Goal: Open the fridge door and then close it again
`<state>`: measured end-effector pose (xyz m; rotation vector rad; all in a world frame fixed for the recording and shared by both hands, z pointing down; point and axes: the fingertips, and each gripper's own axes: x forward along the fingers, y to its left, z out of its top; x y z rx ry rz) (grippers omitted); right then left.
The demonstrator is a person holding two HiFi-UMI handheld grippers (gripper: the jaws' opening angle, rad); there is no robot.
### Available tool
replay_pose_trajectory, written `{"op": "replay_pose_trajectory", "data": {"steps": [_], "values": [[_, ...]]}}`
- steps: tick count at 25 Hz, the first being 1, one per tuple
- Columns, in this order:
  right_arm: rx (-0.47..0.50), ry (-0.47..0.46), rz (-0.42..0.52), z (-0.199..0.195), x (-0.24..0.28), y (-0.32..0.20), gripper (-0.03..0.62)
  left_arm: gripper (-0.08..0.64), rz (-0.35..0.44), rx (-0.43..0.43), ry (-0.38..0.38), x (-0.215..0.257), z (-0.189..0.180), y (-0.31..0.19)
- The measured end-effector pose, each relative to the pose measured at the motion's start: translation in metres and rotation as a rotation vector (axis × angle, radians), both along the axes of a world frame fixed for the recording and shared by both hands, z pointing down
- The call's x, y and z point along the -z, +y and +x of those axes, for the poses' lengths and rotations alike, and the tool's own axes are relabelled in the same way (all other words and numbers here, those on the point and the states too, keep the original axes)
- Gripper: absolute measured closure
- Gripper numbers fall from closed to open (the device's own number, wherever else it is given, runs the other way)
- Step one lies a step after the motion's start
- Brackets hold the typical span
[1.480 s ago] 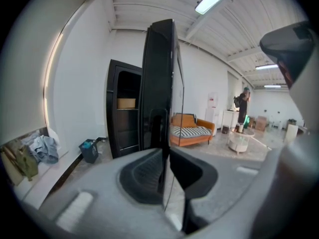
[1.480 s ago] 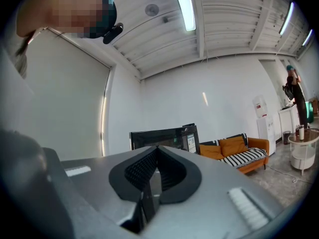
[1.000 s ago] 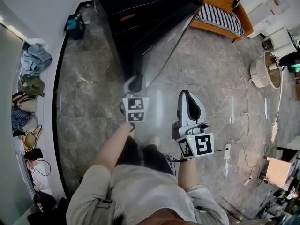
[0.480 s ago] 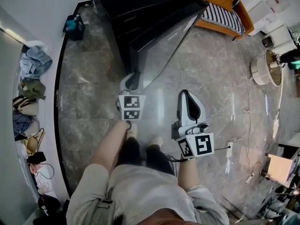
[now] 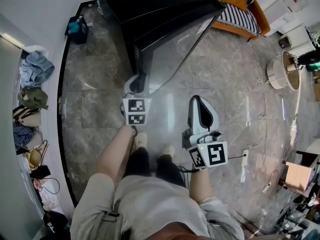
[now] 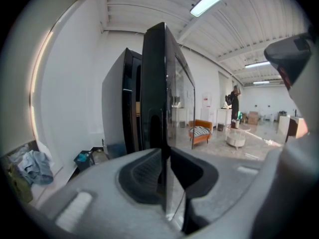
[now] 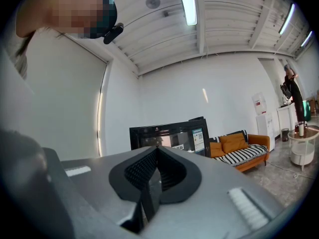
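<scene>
leftward, toward the fridge [image 5: 150, 4], the left gripper [image 5: 138, 81] has been carried, its fingers pinching the free edge of the ajar fridge door [image 5: 172, 49]. the fingers of the right gripper [image 5: 199, 104] are pressed together, empty. should the pinch slacken, the edge could be lost before closing is finished.
</scene>
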<state>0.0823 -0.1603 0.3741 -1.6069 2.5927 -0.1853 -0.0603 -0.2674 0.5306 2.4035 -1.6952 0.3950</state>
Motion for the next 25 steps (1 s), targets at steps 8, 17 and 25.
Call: {"op": "replay_pose_trajectory", "data": {"steps": [8, 17, 25], "values": [[-0.008, 0.005, -0.004, -0.007, -0.001, -0.011, 0.589, 0.499, 0.003, 0.005, -0.007, 0.001, -0.015, -0.019], [-0.018, 0.012, -0.013, -0.010, -0.001, -0.019, 0.589, 0.494, 0.004, 0.009, -0.009, 0.002, -0.025, -0.036], [-0.023, 0.014, -0.018, -0.010, -0.003, -0.025, 0.589, 0.491, 0.004, 0.016, -0.022, 0.002, -0.034, -0.051]]}}
